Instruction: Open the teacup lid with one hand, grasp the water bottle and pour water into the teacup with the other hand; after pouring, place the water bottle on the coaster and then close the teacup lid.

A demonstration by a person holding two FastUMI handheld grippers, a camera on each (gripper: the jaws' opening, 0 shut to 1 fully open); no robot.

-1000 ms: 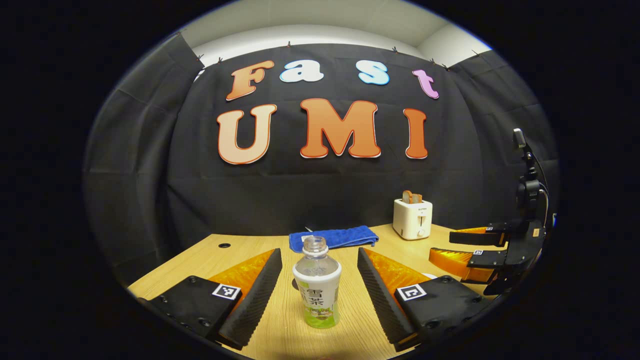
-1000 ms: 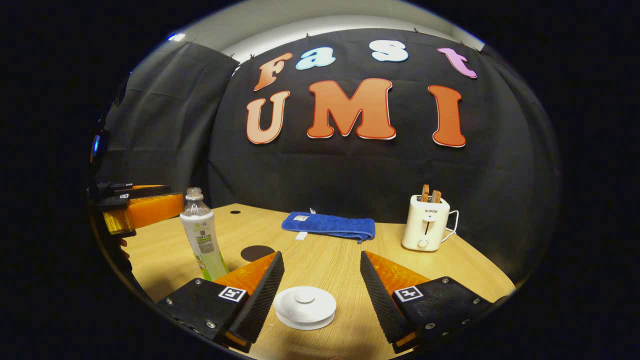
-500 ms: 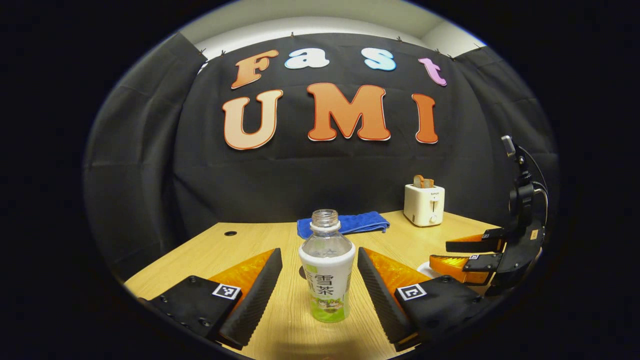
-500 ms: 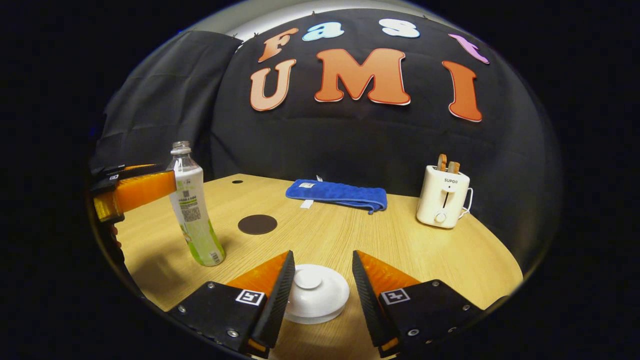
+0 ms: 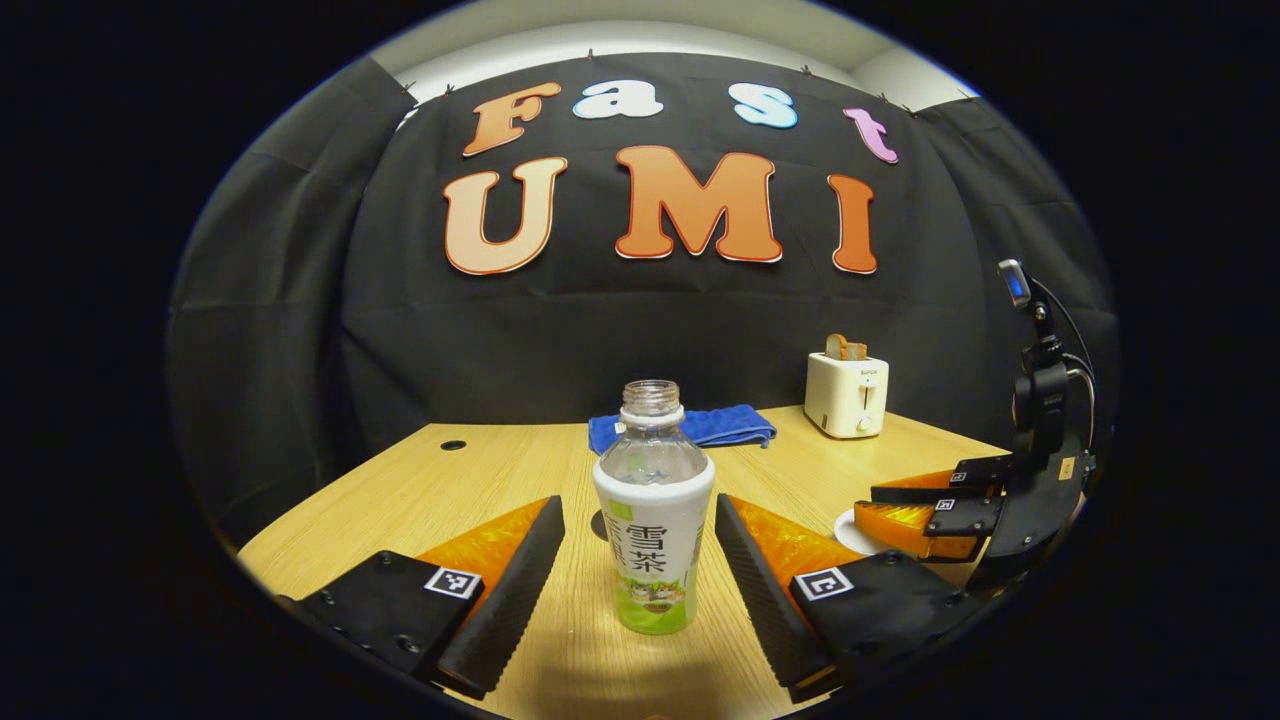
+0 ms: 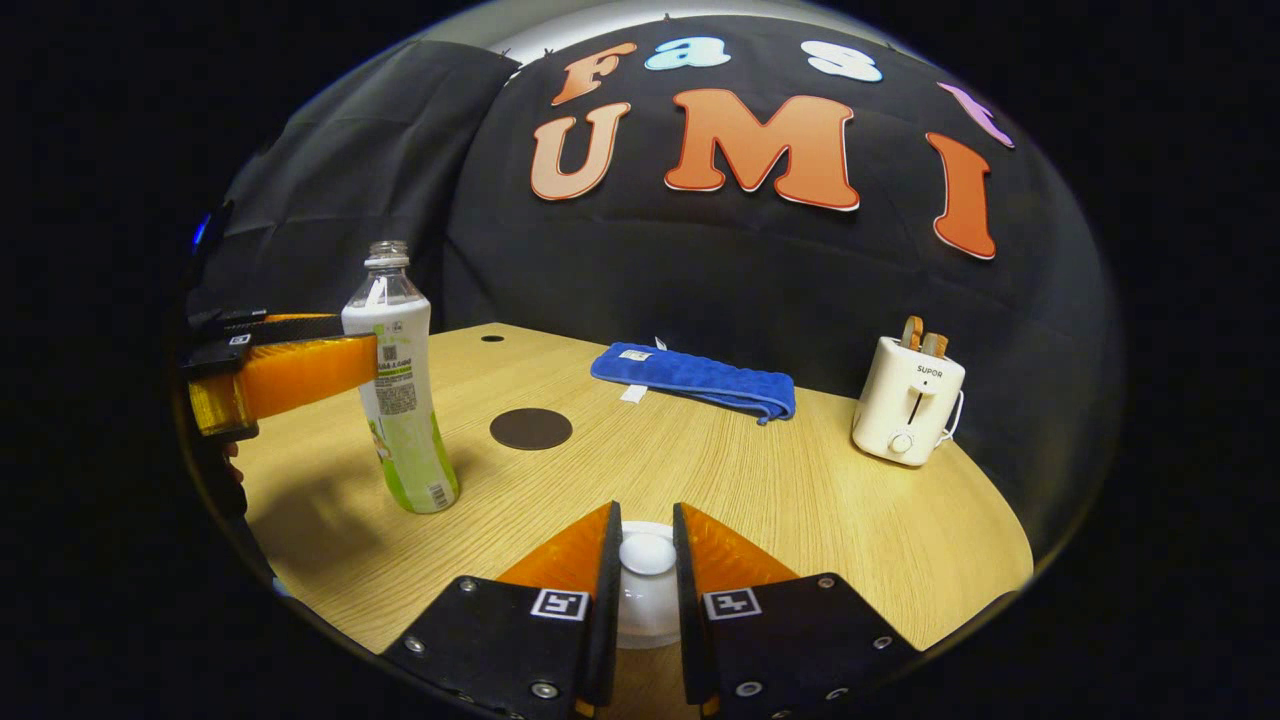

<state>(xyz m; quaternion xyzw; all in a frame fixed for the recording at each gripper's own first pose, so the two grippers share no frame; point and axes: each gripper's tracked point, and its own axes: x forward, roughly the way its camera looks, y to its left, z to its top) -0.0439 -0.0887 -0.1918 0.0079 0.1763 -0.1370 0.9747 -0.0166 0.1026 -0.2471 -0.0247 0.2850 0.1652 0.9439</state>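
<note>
I have the right gripper (image 6: 647,575) pinched on the knob of the teacup lid (image 6: 646,553), so lid removal is the step in hand — next I judge a straight lift clear of the cup. My left gripper (image 5: 640,560) is spread around the uncapped water bottle (image 5: 653,520), not touching it. The wooden table (image 6: 800,500) also carries the coaster (image 6: 531,428), a blue towel (image 6: 700,378) and a toaster (image 6: 908,405).

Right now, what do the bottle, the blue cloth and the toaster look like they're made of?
The bottle looks like clear thin plastic: see-through above a glossy printed sleeve. The blue cloth seems soft terry or microfibre: matte, folded, with a sewn tag. The toaster appears to be smooth cream plastic with a slight sheen, though coated metal can't be ruled out.
</note>
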